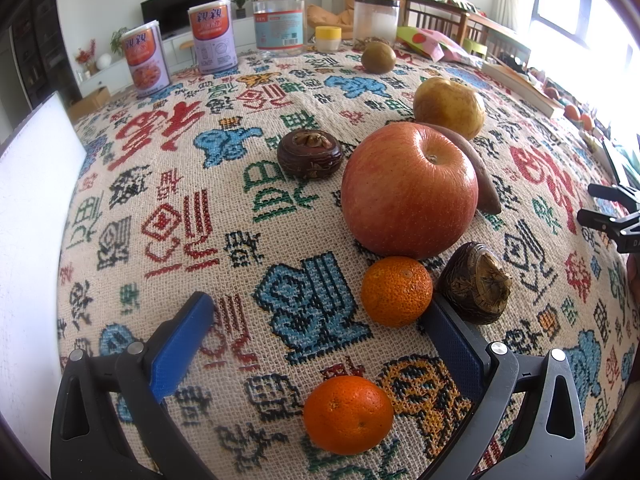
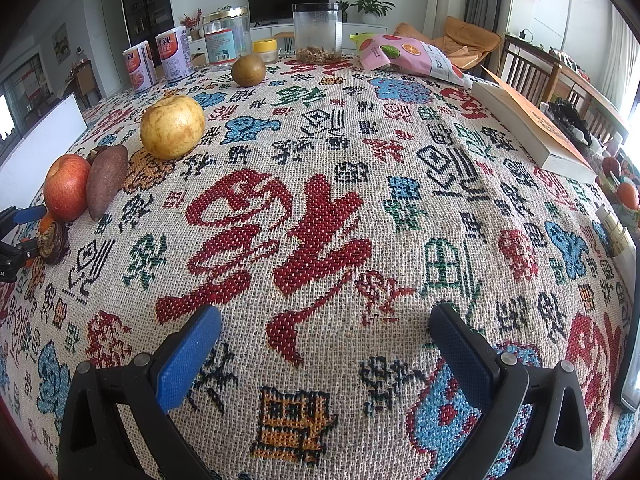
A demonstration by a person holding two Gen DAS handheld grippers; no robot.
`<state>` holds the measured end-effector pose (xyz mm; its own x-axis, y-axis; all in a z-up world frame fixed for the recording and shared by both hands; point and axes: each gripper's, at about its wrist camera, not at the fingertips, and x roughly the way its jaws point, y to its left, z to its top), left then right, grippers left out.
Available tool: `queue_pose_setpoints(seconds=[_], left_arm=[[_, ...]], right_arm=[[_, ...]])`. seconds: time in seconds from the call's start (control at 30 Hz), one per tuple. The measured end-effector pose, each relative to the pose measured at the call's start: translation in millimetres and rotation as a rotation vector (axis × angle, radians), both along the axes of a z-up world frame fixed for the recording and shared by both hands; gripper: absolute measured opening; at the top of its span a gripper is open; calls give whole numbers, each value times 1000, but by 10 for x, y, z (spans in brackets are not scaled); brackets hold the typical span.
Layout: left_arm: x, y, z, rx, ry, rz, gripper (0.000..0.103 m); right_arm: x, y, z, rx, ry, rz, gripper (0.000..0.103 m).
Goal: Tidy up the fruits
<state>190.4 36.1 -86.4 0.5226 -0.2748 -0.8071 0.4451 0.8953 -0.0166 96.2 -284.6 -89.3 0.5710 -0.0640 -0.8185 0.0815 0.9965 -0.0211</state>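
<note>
In the left wrist view a red apple (image 1: 409, 190) sits mid-table, with a yellow pear (image 1: 449, 107) and a brown sweet potato (image 1: 482, 178) behind it. Two tangerines (image 1: 396, 291) (image 1: 348, 415) lie in front of it, and dark water chestnuts (image 1: 310, 154) (image 1: 478, 283) sit to its left and right. A round green-brown fruit (image 1: 378, 57) rests far back. My left gripper (image 1: 320, 320) is open over the cloth, the near tangerine between its blue fingers. My right gripper (image 2: 325, 334) is open over bare cloth, well right of the apple (image 2: 66, 188), sweet potato (image 2: 107, 182) and pear (image 2: 172, 126).
Two cans (image 1: 146, 60) (image 1: 212, 38), clear jars (image 1: 280, 22) (image 1: 376, 18) and a small yellow-lidded jar (image 1: 328, 38) line the far edge. A snack bag (image 2: 408, 56) and a book (image 2: 532, 120) lie at the right. A white panel (image 1: 32, 216) stands at the left edge.
</note>
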Motion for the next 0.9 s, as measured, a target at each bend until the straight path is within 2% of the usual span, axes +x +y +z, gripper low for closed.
queue_pose_setpoints(seconds=[0.9], left_arm=[[13,14,-5,-2,1,1,103]], right_arm=[[0,3,2,-1,0,0,103]])
